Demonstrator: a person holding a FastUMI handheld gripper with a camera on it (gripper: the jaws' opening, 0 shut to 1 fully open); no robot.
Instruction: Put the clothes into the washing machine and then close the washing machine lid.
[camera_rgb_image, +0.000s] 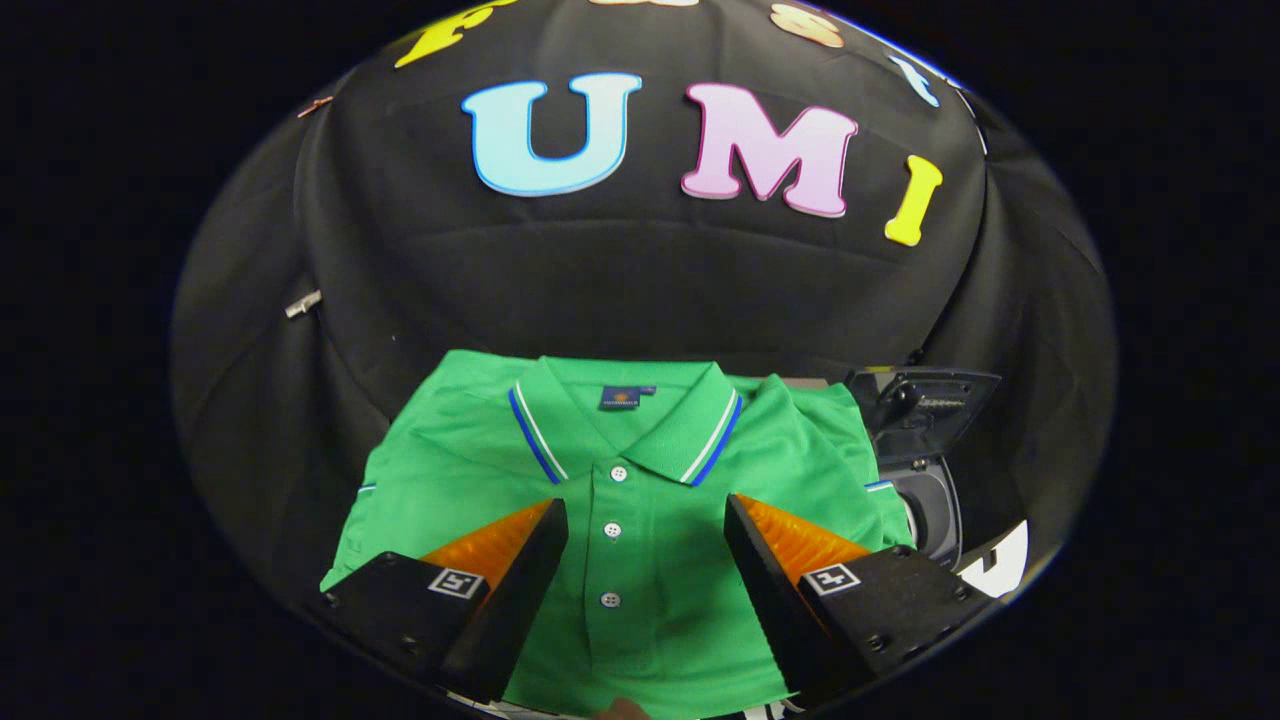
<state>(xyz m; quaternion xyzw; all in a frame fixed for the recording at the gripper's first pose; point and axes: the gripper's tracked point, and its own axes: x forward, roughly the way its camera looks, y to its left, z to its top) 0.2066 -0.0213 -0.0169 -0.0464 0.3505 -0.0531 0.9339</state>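
Observation:
A green polo shirt (640, 470) lies flat and folded on the black table, collar away from me, with blue and white stripes on the collar and white buttons down the placket. My gripper (646, 515) hovers over the shirt's chest, open, its two fingers spread to either side of the button placket with nothing between them but the cloth below. To the right of the shirt stands a small washing machine (925, 500) with its dark lid (925, 400) raised and its round drum opening partly in sight.
Black cloth covers the table and rises as the wall behind the shirt. A small metal clip (303, 303) sits on the cloth at the far left. A white patch (1000, 565) shows on the table beside the washing machine.

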